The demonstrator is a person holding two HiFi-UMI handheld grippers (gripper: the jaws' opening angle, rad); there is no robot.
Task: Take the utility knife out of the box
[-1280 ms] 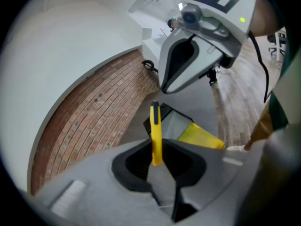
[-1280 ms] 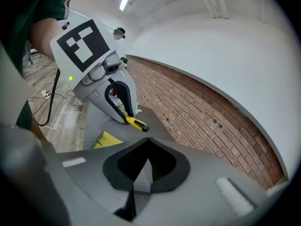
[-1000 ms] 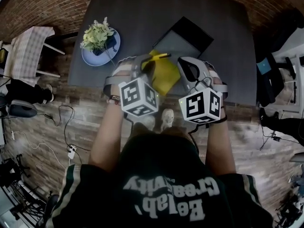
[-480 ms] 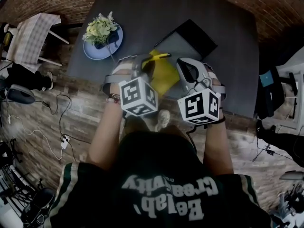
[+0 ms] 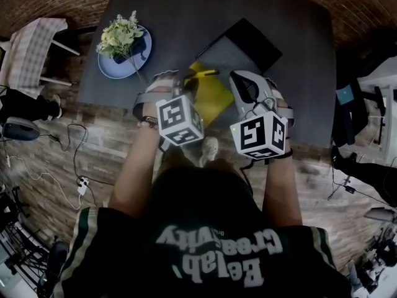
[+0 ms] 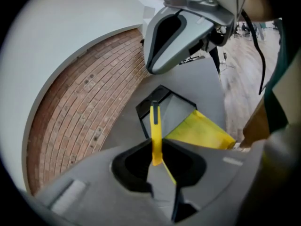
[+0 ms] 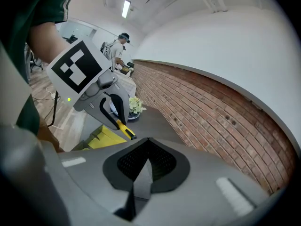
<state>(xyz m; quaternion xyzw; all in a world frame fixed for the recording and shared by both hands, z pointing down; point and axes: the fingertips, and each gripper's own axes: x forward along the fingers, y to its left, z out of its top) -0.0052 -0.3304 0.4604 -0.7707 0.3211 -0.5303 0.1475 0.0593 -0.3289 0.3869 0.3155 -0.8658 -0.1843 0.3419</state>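
Note:
My left gripper (image 5: 190,83) is shut on a yellow utility knife (image 5: 205,74). In the left gripper view the utility knife (image 6: 154,130) sticks straight out from between the pads. It hangs just above an open yellow box (image 5: 212,95) on the dark table (image 5: 205,11). The yellow box (image 6: 201,131) lies right of the knife. My right gripper (image 5: 243,83) is beside the box on the right, shut with nothing in it. From the right gripper view (image 7: 146,144), the left gripper (image 7: 111,102) and the knife (image 7: 126,130) are over the box (image 7: 105,138).
A flat black and grey case (image 5: 243,45) lies on the table behind the box. A blue plate with a potted plant (image 5: 121,48) stands at the table's left. A brick wall runs behind the table. A person (image 7: 118,46) stands far off in the room.
Both grippers have sunk a little toward the table. The knife stays in the left grip, over the yellow box.

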